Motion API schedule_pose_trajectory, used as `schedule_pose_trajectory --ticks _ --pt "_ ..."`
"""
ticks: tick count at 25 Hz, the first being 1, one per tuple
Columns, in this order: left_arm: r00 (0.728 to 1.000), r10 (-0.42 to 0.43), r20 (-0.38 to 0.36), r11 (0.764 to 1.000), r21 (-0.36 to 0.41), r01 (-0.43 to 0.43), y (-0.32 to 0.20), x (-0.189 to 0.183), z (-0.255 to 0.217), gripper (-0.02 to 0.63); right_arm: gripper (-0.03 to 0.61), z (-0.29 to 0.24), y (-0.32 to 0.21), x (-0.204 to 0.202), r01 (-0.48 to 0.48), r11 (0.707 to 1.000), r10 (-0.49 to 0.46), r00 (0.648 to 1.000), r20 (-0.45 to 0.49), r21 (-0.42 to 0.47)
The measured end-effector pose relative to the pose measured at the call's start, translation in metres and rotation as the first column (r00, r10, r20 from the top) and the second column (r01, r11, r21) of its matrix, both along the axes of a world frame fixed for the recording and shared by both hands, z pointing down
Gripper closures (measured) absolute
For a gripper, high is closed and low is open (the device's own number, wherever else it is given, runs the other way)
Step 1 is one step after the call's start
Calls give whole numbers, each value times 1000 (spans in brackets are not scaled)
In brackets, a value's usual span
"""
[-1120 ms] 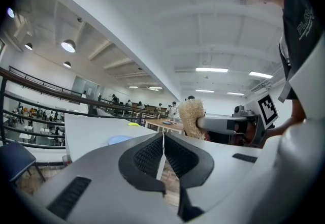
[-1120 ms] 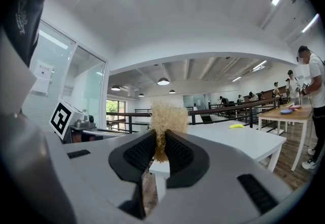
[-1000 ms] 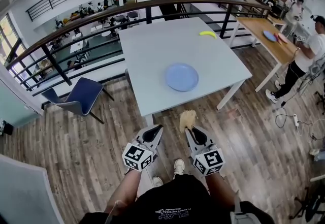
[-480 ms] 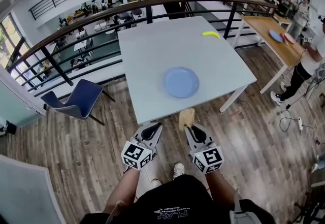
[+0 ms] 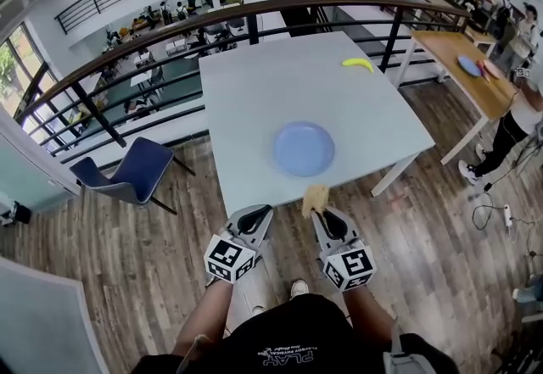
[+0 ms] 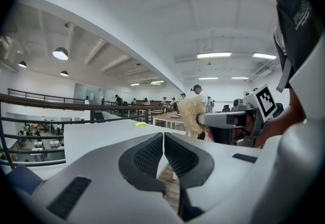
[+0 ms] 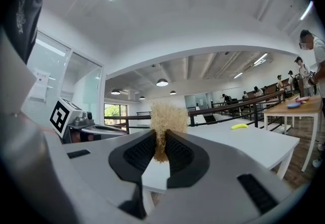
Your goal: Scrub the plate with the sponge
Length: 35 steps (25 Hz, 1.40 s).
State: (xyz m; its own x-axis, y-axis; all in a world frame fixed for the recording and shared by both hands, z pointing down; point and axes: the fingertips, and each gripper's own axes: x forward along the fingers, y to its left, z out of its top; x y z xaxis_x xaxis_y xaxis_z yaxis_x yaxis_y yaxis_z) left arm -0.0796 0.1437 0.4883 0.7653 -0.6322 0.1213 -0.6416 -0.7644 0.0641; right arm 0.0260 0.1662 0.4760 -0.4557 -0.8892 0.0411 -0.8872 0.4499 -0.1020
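Right now, your left tool (image 5: 264, 211) is clenched on nothing, its jaws pressed together, just short of the worktop's (image 5: 246, 101) near edge. Just to its right, your right tool (image 5: 316, 213) grasps the straw-coloured sponge (image 5: 315, 198), which sticks out past its tips. The blue plate (image 5: 304, 148) lies on the worktop ahead of that tool, apart from the sponge. A yellow banana (image 5: 357, 64) lies well beyond.

Before me, the pale grey square table (image 5: 254, 109) carries a round blue plate (image 5: 304, 148) near its five o'clock edge and a yellow banana (image 5: 358, 64) toward two o'clock.
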Motion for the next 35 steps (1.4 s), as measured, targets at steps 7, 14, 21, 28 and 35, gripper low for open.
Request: schedule_pose_trajectory --ticks 7,14,21,28,35 --pt "1000 -17 23 1000 4 16 -20 19 3 592 515 -4 -23 22 9 1000 -9 1000 2 9" --pt "998 -49 39 999 -18 50 -36 37 11 592 515 6 -38 50 18 1000 -18 1000 20 -2" --pt "998 -53 46 998 -44 55 -40 57 16 592 515 9 -47 76 18 1000 -17 1000 18 -19" --pt "998 -43 43 996 -74 46 -52 68 23 592 515 8 -62 93 -14 998 23 989 143 -66" --pt "998 -62 17 995 -74 63 -93 64 19 592 517 1 -101 90 -29 999 33 993 113 -40"
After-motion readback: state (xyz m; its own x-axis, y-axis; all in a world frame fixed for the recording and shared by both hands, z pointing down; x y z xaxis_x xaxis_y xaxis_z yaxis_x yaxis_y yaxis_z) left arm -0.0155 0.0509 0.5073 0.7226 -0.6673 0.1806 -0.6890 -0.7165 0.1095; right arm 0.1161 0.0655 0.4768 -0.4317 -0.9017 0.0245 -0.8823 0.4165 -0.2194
